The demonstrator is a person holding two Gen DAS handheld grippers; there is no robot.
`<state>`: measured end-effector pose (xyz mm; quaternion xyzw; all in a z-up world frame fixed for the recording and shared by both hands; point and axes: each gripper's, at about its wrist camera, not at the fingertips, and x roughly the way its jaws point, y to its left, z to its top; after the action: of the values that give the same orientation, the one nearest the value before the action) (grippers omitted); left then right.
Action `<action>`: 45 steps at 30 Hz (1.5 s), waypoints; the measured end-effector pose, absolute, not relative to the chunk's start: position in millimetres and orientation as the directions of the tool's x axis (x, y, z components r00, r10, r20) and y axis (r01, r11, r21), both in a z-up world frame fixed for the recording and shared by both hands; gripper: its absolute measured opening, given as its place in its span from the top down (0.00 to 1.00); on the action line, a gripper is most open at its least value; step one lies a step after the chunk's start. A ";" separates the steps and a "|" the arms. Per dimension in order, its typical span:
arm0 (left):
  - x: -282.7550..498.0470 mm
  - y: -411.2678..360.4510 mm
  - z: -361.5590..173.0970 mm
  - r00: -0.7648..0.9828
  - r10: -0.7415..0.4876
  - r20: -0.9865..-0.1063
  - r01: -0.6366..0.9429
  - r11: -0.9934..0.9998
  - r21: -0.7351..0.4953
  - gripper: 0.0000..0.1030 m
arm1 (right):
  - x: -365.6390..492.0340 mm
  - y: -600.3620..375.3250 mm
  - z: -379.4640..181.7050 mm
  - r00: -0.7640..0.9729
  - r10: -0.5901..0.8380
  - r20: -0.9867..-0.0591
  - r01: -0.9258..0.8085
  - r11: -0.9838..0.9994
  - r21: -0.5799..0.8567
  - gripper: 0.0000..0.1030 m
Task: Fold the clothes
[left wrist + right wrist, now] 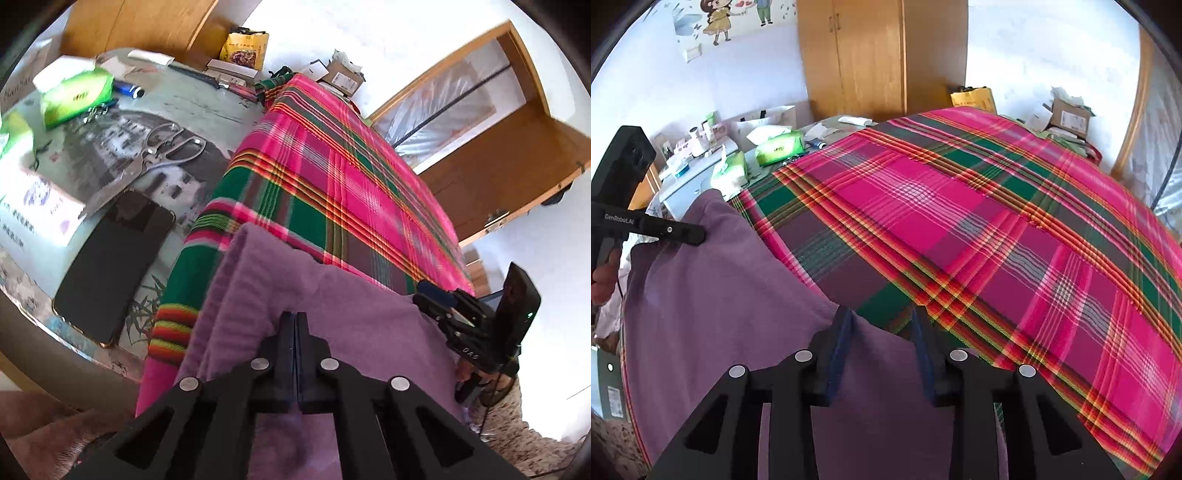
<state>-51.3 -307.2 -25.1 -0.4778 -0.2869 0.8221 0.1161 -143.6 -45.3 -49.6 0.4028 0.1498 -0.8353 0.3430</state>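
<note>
A purple garment [351, 314] [720, 295] lies on the near edge of a bed covered by a pink and green plaid sheet [332, 166] [960, 221]. My left gripper [295, 317] is shut, its tips pinching a raised fold of the purple garment; in the right wrist view the left gripper [700, 236] sits at the cloth's far left part. My right gripper [882, 317] stands open over the garment's edge, with cloth between its fingers and the pads apart. From the left wrist view the right gripper [443, 302] is at the cloth's right side.
A side table [207, 110] left of the bed holds a black phone [110, 266], scissors [173, 147], a green tissue pack [77, 96] and small boxes. A wooden wardrobe [868, 55] stands behind. A cardboard box [1067, 118] sits at the bed's far corner.
</note>
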 end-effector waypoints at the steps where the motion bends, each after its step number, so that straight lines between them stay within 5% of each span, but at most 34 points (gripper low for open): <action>1: -49.9 -308.6 -25.5 -0.519 0.470 -0.714 0.084 -0.803 -0.590 0.98 | -143.0 -45.9 -49.5 -0.445 -0.448 -0.775 0.693 -0.721 0.019 0.67; 11: -38.2 -313.0 -27.5 -0.538 0.484 -0.690 0.078 -0.787 -0.612 0.98 | -143.5 -41.0 -48.4 -0.445 -0.441 -0.779 0.681 -0.732 0.025 0.66; 20: -20.7 -324.9 -17.4 -0.562 0.452 -0.693 0.108 -0.790 -0.603 0.98 | -120.2 -34.5 -32.6 -0.532 -0.309 -0.788 0.612 -0.783 -0.106 0.65; 28: 25.5 -316.8 12.7 -0.636 0.372 -0.676 0.131 -0.811 -0.570 0.85 | -54.0 -60.9 -9.9 -0.520 -0.436 -0.735 0.695 -0.716 -0.067 0.64; 45: 39.3 -309.8 -11.9 -0.587 0.335 -0.737 0.159 -0.845 -0.510 0.88 | -5.7 -78.9 -52.2 -0.460 -0.465 -0.756 0.688 -0.725 0.028 0.64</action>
<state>39.3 -309.8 -11.9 -0.4517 -0.2732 0.8477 0.0520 -5.7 -78.9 -52.2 0.3908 0.1424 -0.8426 0.3422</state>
